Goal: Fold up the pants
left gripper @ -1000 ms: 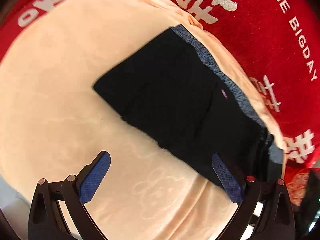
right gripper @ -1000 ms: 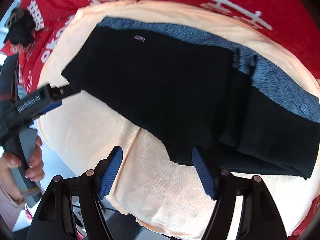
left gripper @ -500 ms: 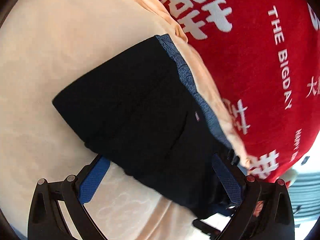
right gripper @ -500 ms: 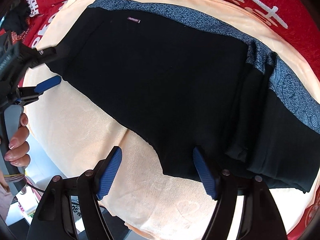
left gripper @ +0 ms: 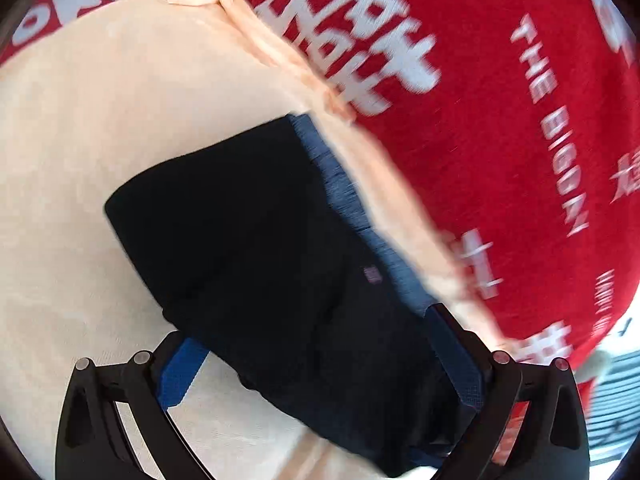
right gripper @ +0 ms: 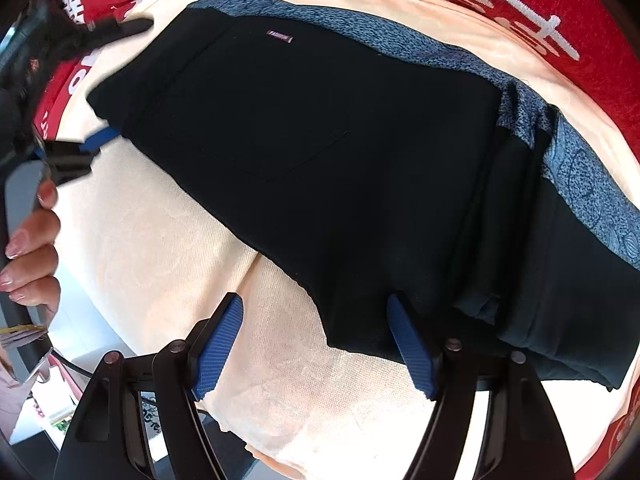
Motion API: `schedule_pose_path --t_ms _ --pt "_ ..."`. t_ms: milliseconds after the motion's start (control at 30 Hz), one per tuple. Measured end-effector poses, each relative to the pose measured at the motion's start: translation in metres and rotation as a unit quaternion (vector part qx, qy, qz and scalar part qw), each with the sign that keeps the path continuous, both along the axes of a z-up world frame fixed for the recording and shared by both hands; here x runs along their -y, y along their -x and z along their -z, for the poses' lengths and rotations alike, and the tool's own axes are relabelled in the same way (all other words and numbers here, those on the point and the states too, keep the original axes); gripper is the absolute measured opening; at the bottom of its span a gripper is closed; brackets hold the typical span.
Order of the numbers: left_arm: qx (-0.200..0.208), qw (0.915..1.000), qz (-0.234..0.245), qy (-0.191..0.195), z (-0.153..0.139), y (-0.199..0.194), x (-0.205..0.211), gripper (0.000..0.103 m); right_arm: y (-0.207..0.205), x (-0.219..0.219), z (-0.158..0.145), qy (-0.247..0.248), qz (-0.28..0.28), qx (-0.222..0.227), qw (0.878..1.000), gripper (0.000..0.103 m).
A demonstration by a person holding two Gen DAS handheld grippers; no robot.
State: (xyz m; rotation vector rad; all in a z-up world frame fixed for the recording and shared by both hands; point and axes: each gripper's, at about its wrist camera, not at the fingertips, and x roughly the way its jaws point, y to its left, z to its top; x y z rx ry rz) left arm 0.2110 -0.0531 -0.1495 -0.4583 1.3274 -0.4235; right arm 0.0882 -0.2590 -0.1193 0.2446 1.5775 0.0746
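Note:
The folded black pants (right gripper: 320, 152) with a blue patterned waistband (right gripper: 432, 52) lie on a peach blanket (right gripper: 160, 248). They also show in the left wrist view (left gripper: 260, 248). My left gripper (left gripper: 320, 368) is open, its blue pads on either side of the pants' near end, the cloth between the fingers. In the right wrist view it (right gripper: 92, 80) straddles the pants' far left end. My right gripper (right gripper: 316, 344) is open and low at the pants' near edge, with the edge between the fingers.
The peach blanket (left gripper: 80, 160) lies over a red cloth with white lettering (left gripper: 500, 100). The blanket's front edge drops off below my right gripper (right gripper: 280, 440). A hand (right gripper: 28, 256) holds the left gripper's handle.
My left gripper has moved in over the pants' end, which now lies between its fingers. My right gripper has come closer to the pants' near edge. Both stay open.

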Motion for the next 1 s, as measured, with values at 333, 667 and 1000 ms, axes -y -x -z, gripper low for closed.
schedule_pose_path --t_ms 333,667,1000 --pt "0.037 0.9926 0.023 -0.114 -0.002 0.001 0.006 0.038 -0.011 0.021 -0.049 -0.017 -0.01 0.049 0.999 0.078" --pt "0.258 0.8901 0.216 -0.307 -0.029 0.055 0.076 0.038 -0.122 0.049 -0.081 -0.144 0.026 0.026 0.989 0.079" --pt "0.275 0.8721 0.244 -0.323 -0.024 0.059 0.082 0.038 -0.221 -0.076 -0.073 -0.129 -0.132 -0.028 0.982 0.079"
